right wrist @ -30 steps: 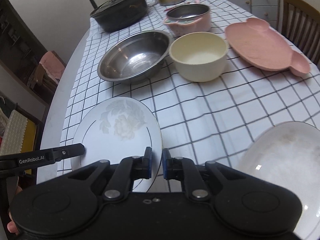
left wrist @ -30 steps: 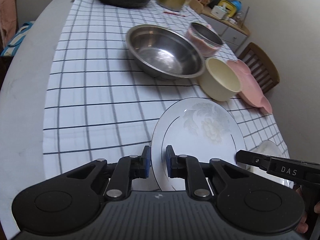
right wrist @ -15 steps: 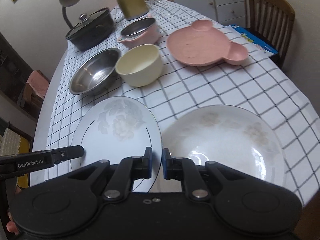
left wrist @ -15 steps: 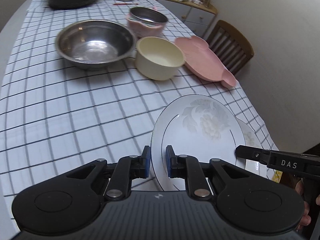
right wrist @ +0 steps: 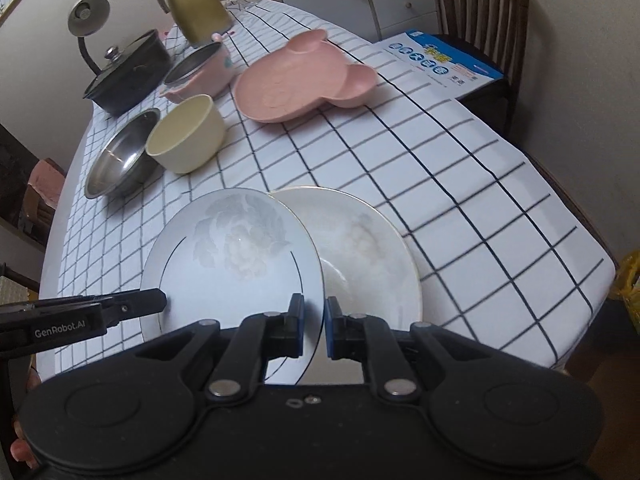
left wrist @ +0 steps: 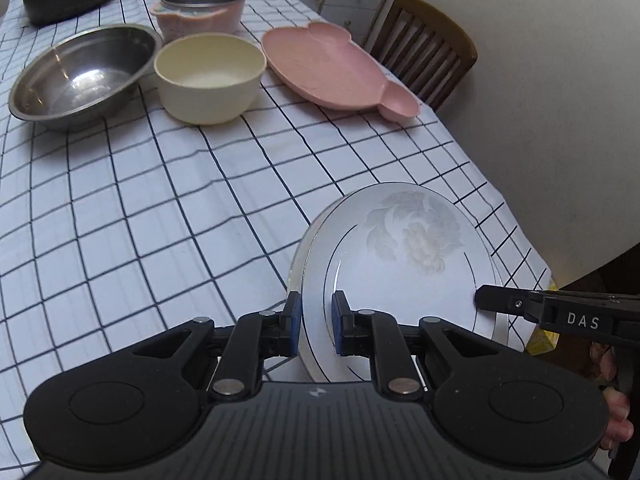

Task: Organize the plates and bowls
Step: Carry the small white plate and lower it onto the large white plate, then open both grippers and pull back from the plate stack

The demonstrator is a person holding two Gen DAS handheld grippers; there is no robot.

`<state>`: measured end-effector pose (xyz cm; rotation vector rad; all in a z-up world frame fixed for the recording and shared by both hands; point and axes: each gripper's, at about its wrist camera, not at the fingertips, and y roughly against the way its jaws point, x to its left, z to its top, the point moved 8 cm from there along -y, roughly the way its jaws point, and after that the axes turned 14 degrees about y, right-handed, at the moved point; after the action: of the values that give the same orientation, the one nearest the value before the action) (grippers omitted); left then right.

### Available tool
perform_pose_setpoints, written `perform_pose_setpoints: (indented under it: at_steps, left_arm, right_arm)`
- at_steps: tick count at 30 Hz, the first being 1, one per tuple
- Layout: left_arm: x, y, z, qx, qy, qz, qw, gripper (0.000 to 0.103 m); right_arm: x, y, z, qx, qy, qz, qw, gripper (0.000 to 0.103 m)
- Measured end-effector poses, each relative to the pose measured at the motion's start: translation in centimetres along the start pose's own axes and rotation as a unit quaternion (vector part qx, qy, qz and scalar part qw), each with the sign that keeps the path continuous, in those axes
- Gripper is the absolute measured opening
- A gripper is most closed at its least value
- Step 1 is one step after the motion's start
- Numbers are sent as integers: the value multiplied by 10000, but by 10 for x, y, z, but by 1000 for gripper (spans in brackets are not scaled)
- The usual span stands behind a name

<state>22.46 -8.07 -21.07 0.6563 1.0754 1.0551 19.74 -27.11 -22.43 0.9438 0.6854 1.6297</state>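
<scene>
The left claw (left wrist: pixel 314 326) is clamped on the near rim of a white round china plate with a grey flower print and a thin dark ring (left wrist: pixel 400 276), one pad above the rim and one below. The right claw (right wrist: pixel 313 326) is clamped on the same plate (right wrist: pixel 236 264) at another point of its rim, so both claws hold it together. From the left wrist view the right claw's black finger, marked DAS (left wrist: pixel 516 302), reaches onto the plate's edge; from the right wrist view the left claw's finger, marked GenRobot.AI (right wrist: pixel 120 308), does the same.

The flowered plate partly overlaps a second white plate with a gold rim and a faint flower (right wrist: pixel 360 248), which lies flat on the counter with the black-and-white checked cloth (right wrist: pixel 460 184), near its corner. Whether the two plates touch cannot be told.

Beyond the flowered plate stands a cream round bowl (left wrist: pixel 210 78), just beside a shiny steel bowl (left wrist: pixel 80 76). To the right of the cream bowl lies a pink bear-shaped divided plate (left wrist: pixel 332 68). Behind the cream bowl sits a pink pot with a steel liner (left wrist: pixel 200 12), and farther back a black lidded casserole (right wrist: pixel 128 72) and a gold jug (right wrist: pixel 196 4). A brown wooden chair (left wrist: pixel 428 48) stands at the counter's edge beyond the pink plate.
</scene>
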Motion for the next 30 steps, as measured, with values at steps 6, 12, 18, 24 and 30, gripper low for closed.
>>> perform_pose_setpoints:
  at_steps: [6, 12, 18, 24, 30]
  left_arm:
    - [-10, -19, -6, 93, -75, 156, 9998, 15]
    - [-14, -29, -9, 161, -114, 248, 9995, 15]
    - [-13, -34, -10, 214, -104, 276, 9993, 15]
    - [-12, -36, -9, 274, -61, 267, 9992, 15]
    - [-14, -36, -9, 341, -103, 337, 9988, 16]
  right_arm:
    - [-18, -11, -12, 197, 24, 22, 9998, 11]
    - [-27, -17, -15, 314, 9, 47, 9995, 11]
    - [-30, -19, -15, 338, -20, 79, 9994, 11]
    - [-31, -19, -14, 334, -68, 85, 9994, 11]
    - [-31, -20, -12, 327, -126, -23, 9994, 11]
